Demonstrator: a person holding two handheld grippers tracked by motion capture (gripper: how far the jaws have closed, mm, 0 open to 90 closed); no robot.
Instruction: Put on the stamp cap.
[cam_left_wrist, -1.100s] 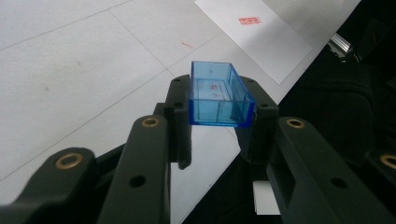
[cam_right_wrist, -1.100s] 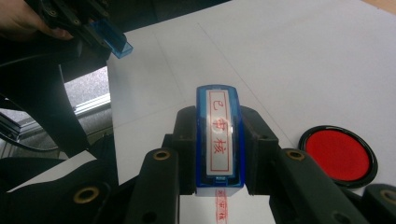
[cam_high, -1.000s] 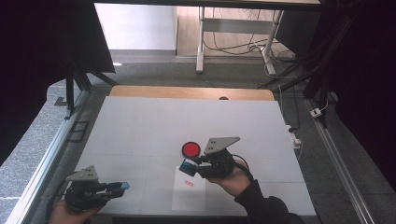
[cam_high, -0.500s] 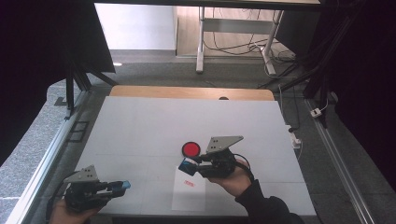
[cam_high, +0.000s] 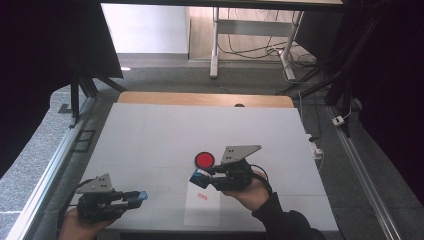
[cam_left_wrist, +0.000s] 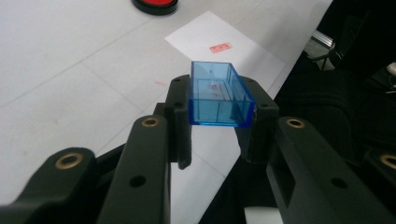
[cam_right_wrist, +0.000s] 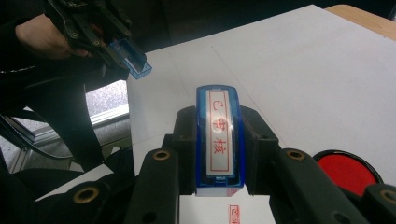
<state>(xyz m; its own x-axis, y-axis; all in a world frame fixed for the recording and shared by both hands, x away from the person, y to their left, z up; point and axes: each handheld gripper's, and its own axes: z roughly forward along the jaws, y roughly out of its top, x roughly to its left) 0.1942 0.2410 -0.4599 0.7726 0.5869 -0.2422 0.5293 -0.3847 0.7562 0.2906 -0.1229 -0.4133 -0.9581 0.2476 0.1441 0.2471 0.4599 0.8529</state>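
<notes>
Across the whole high view spreads your white table, the biggest thing before you, with a bare wooden strip along its far edge at twelve o'clock. On it, toward six o'clock, lies a white sheet of paper bearing a small red stamp mark; in the left gripper view that same paper sits at about one o'clock from your jaws, the mark plain on it.

Next in size come your two tools. Your right gripper hovers just past the paper's far end, near the table's middle, its jaws clamped on a blue stamp whose face, with red characters in a red frame, is turned up toward that gripper's camera. Your left gripper rests low at about seven o'clock, close to the near edge, well apart from the right one, jaws closed on the clear blue stamp cap, held with its open side up.

Smaller still, a round red ink pad sits on the table just beyond your right gripper at its twelve o'clock; in the right gripper view the pad shows at four o'clock.
</notes>
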